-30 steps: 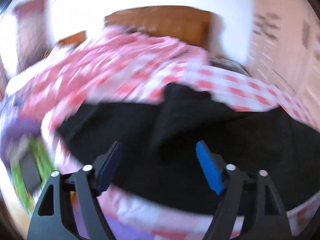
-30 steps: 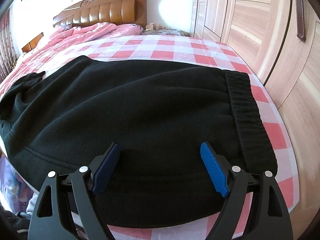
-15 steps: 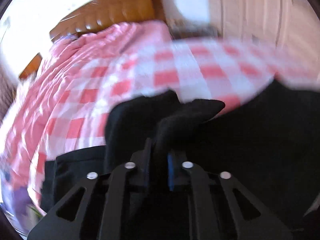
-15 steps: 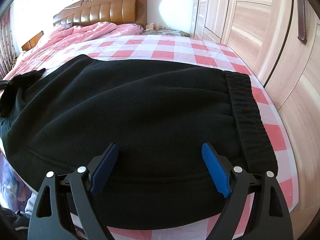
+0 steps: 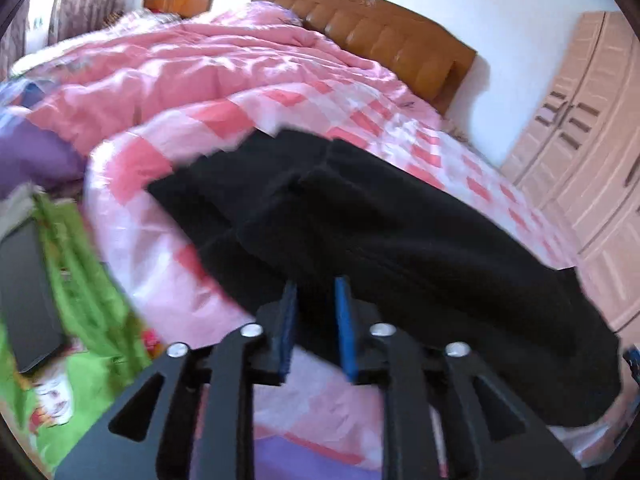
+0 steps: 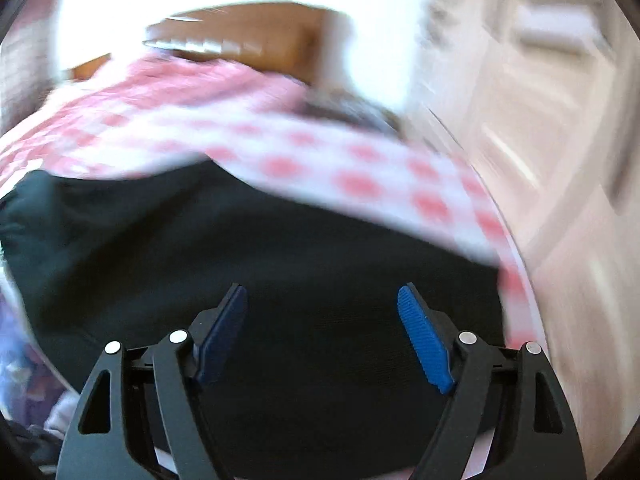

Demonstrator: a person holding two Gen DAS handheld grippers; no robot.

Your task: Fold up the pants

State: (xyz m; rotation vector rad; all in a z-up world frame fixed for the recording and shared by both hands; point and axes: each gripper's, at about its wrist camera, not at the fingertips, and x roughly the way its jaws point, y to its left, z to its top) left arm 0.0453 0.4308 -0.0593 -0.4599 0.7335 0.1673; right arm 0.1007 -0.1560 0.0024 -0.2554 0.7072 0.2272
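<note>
Black pants (image 5: 400, 240) lie across the pink checked bed sheet (image 5: 152, 240), one end folded back in a thick layer on top. My left gripper (image 5: 316, 284) hovers at their near edge. Its jaws are opening, a narrow gap between the blue pads, and the fabric edge sits just at their tips without being pinched. In the blurred right wrist view the pants (image 6: 240, 240) fill the lower half. My right gripper (image 6: 322, 290) hangs above them with its jaws wide and starting to close, nothing pinched between them.
A rumpled pink duvet (image 5: 180, 60) and a brown headboard (image 5: 380, 36) lie at the far end of the bed. Wardrobe doors (image 5: 580, 140) stand on the right. Green cloth (image 5: 80, 300) and a dark flat box (image 5: 24, 292) lie beside the bed at left.
The left gripper shut on the pant leg end, carried it over the pants, and has now parted its jaws off it. The right gripper lifted and rolled, still wide.
</note>
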